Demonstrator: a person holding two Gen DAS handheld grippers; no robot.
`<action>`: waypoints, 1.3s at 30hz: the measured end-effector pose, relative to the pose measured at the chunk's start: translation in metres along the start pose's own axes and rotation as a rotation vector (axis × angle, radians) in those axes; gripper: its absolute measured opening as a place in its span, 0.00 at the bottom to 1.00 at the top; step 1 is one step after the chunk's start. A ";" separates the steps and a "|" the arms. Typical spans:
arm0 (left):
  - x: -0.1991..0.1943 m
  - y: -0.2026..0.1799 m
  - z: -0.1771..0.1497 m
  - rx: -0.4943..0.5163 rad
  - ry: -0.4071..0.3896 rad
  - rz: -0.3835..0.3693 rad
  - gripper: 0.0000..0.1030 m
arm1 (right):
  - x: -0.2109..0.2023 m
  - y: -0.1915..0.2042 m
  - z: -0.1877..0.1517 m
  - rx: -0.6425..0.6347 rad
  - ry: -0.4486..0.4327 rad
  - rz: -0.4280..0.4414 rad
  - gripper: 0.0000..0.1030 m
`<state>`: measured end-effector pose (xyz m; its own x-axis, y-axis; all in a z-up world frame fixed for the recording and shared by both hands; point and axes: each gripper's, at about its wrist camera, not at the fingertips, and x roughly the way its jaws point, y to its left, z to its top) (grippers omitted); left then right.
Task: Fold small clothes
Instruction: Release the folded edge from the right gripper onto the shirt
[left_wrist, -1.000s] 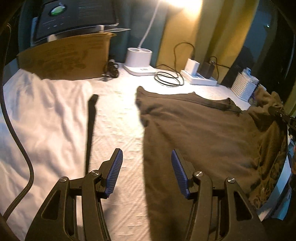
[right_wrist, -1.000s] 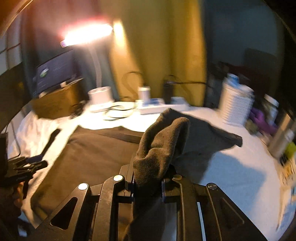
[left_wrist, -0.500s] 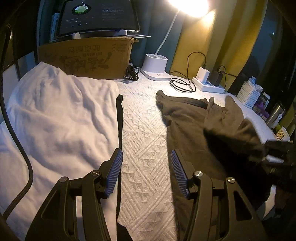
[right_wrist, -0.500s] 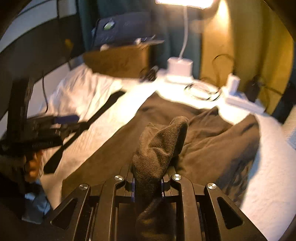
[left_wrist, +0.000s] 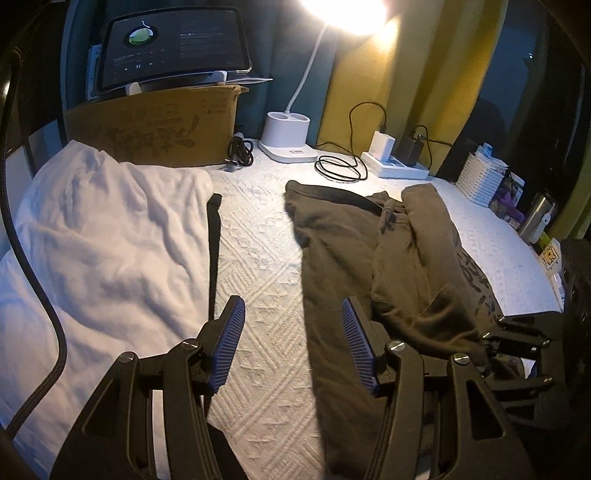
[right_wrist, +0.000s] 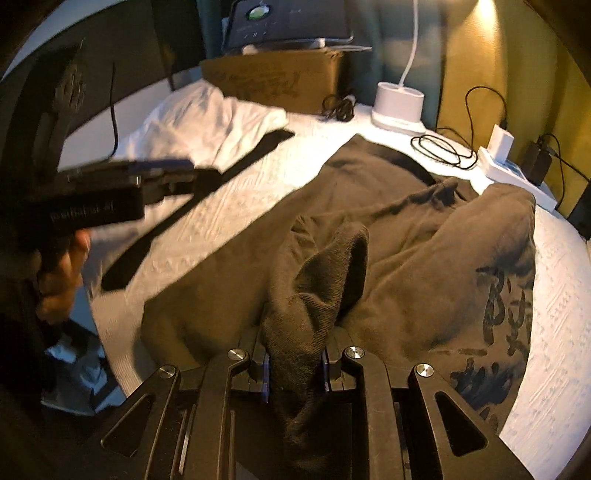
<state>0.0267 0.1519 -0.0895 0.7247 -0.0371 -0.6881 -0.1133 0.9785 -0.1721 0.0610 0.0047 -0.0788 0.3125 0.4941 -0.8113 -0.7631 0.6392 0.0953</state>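
So the brown shirt (left_wrist: 332, 258) is lying on the white bedspread (left_wrist: 258, 295), right of the middle, and we've got its right side folded over onto the body, with the printed part (right_wrist: 498, 314) showing on top. Our right gripper (right_wrist: 295, 369) is clamped tight on a bunched wad of the shirt's fabric, low near the front edge, which looks like how we carry that side across to make the fold. Our left gripper (left_wrist: 291, 347) has nothing in it, fingers spread wide, hovering over the bare strip of bedspread just beside the shirt's left edge, probably ready to pin or grab that side next. That strip is our working room: it runs between the shirt and a black strap (left_wrist: 214, 258) lying along the white towel (left_wrist: 110, 240). Past the collar it gets crowded, with the lamp base (left_wrist: 286, 136), a coiled cable (left_wrist: 340, 170) and a power strip (left_wrist: 395, 166), so we'd keep the folding toward us. Right of the shirt there's open bedspread before the basket (left_wrist: 480, 181).
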 end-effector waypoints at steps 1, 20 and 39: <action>0.000 -0.001 0.000 0.001 0.004 0.003 0.53 | -0.001 0.000 -0.002 0.002 -0.002 0.002 0.22; 0.043 -0.059 0.044 0.155 0.056 0.015 0.53 | -0.061 -0.082 -0.018 0.146 -0.123 0.002 0.78; 0.149 -0.120 0.077 0.378 0.207 -0.074 0.47 | -0.036 -0.203 -0.035 0.362 -0.089 -0.136 0.78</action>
<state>0.2004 0.0443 -0.1168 0.5656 -0.1120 -0.8170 0.2185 0.9757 0.0176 0.1846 -0.1634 -0.0888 0.4571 0.4296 -0.7788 -0.4677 0.8609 0.2003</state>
